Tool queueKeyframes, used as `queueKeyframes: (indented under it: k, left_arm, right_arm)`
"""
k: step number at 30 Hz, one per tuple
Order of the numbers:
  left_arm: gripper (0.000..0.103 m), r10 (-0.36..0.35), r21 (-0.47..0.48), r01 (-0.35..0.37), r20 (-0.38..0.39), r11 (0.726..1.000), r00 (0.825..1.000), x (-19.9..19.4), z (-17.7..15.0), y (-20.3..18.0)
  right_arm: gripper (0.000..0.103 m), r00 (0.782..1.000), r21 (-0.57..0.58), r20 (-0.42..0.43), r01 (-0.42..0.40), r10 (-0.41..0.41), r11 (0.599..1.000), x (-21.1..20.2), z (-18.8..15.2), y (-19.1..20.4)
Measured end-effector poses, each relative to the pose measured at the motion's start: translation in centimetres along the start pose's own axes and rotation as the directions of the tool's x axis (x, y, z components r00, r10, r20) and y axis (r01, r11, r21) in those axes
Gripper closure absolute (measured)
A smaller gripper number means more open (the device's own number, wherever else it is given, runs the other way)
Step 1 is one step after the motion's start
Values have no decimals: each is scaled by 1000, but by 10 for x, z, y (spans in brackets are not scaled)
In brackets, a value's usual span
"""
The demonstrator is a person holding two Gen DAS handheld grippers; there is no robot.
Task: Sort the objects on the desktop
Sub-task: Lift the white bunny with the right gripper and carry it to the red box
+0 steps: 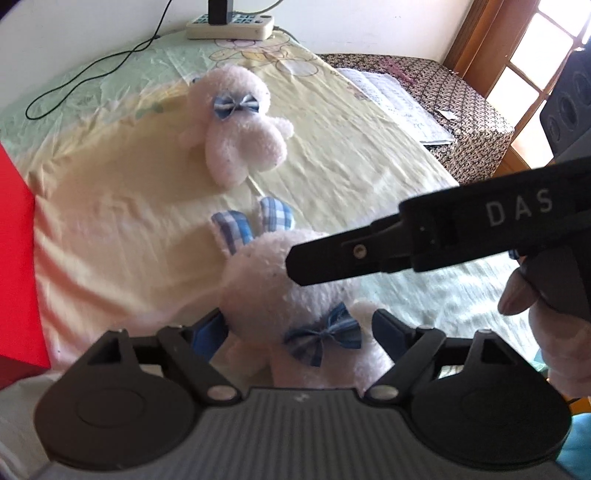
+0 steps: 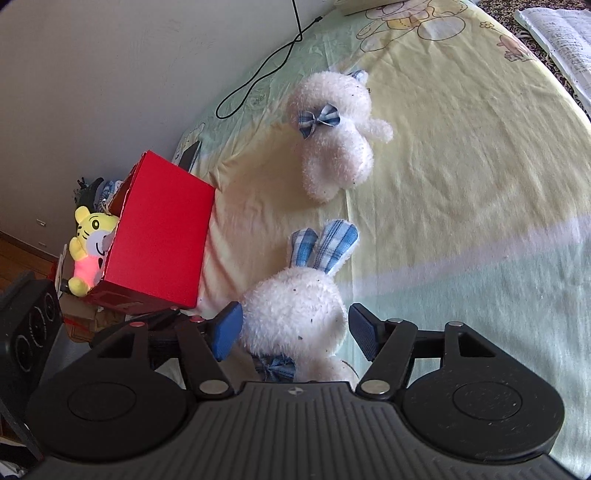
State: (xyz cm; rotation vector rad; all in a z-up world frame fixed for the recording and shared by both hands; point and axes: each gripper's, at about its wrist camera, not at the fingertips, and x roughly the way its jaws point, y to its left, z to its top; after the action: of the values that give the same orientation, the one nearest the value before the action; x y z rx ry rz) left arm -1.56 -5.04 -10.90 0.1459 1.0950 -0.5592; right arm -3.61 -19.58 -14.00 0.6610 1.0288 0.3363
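A white plush rabbit with blue checked ears and a blue bow lies on the yellow-green sheet. My left gripper straddles its body at the bow, and its blue pads stand a little off the fur. My right gripper brackets the same rabbit's head, with a gap at its right pad. In the left wrist view the right gripper reaches in from the right over the head. A second white plush with a blue bow lies farther back, untouched.
A red box stands at the sheet's left edge, with a yellow tiger toy beside it. A power strip and black cable lie by the wall. Papers rest on a patterned cloth. A person's hand holds the right gripper.
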Motion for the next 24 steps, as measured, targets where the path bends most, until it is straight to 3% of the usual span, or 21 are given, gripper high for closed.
queueKeyframes:
  k: [6,13,19,24]
  left_arm:
    - [32,22,-5,-22,23,1000,1000,-4,0,-3]
    - [33,13,21,-14,48,1000,999,-12,3,-8]
    - [33,-2,70,-7,128,998,992,-50,6,-3]
    - [33,-2,112,-25,231,993,973,-99,7,20]
  right_arm:
    - [37,1000,60,-24,-9,11,998,8,-1,-2]
    - [42,999,100,-31,-33,36,994,2,-4,-4]
    - [42,997,79,53,-63,59,995,-17,-9,22]
    - [42,985,36,140,-103,97,994,-27,-8,67]
